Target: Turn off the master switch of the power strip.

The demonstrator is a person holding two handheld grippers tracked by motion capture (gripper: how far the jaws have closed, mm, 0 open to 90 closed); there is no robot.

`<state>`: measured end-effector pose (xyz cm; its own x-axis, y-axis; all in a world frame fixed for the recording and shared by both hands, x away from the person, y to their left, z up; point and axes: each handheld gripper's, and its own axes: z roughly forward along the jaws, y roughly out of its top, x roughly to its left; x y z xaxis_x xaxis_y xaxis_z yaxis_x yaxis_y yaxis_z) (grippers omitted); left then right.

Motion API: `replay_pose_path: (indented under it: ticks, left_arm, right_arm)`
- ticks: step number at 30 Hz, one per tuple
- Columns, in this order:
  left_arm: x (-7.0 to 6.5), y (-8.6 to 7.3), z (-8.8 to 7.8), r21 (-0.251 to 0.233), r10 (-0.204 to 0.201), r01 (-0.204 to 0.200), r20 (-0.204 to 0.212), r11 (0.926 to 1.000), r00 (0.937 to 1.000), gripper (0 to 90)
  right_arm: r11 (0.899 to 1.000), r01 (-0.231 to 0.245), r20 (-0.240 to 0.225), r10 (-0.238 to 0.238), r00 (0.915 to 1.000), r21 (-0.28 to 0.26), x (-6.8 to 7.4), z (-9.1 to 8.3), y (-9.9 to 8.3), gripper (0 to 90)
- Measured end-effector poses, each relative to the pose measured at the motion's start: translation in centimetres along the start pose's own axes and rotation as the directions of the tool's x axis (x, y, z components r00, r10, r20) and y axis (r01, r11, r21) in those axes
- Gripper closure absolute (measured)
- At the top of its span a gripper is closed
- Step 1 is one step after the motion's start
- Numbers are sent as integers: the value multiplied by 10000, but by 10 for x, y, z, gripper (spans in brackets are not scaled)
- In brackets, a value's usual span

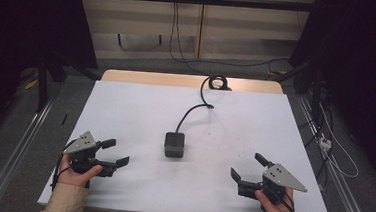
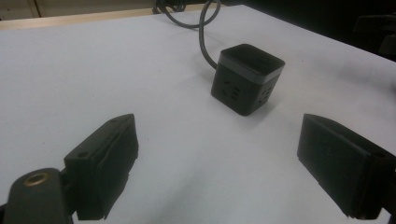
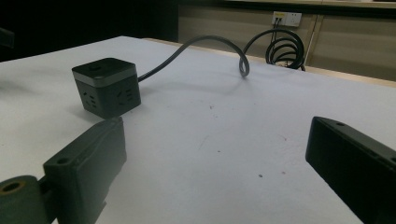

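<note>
Seen from the high view: a white surface (image 1: 140, 107) with a black cube power socket (image 1: 175, 144) standing near its middle, squarely between the two hands and well apart from both. Trailing from the socket's far side, a dark cable (image 1: 190, 113) — curving away toward the far edge and ending in a coil (image 1: 217, 82) on the bare wooden strip there.

Left tool (image 1: 114, 152) near the front left corner, held in a hand (image 1: 73, 174) with a light sleeve, jaws spread wide and nothing between them, pointing inward toward the socket. Right tool (image 1: 248, 168) near the front right, gripped by the other hand (image 1: 274, 205), jaws likewise apart and empty, grey three-cornered plate (image 1: 284, 177) on top.

From the left gripper view: the socket (image 2: 247, 79) upright ahead, outlet holes on its two near faces, a lighter band below the top, cable (image 2: 204, 39) looping off behind. Bare surface between the black jaws.

From the right gripper view: the socket (image 3: 106, 86) off to the left beyond the left jaw, not touching it; cable (image 3: 205, 46) arching up and across — coil (image 3: 283, 49) at the far edge, below a wall outlet (image 3: 286, 18).
</note>
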<state>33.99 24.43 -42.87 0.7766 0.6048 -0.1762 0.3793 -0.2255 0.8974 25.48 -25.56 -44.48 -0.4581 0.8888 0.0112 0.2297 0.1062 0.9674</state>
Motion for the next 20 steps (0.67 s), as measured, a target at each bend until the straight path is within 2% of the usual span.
replay_pose_path:
  ticks: [4,8,19,20]
  left_arm:
    - [0,-1,-1,20,-47,48,-33,10000,10000,118]
    - [-1,-2,0,189,90,-89,-52,9998,9999,117]
    - [-1,-2,2,156,32,-33,38,9999,10000,116]
    - [0,-2,2,140,38,-41,186,9999,9998,116]
  right_arm:
    - [10000,-3,10,3,10000,11,0,0,0,48]
    - [10000,-21,-7,21,10000,11,-1,0,0,48]
    - [10000,1,-11,-1,10000,60,-1,1,-1,48]
    - [10000,6,-16,-6,10000,59,-1,1,-1,48]
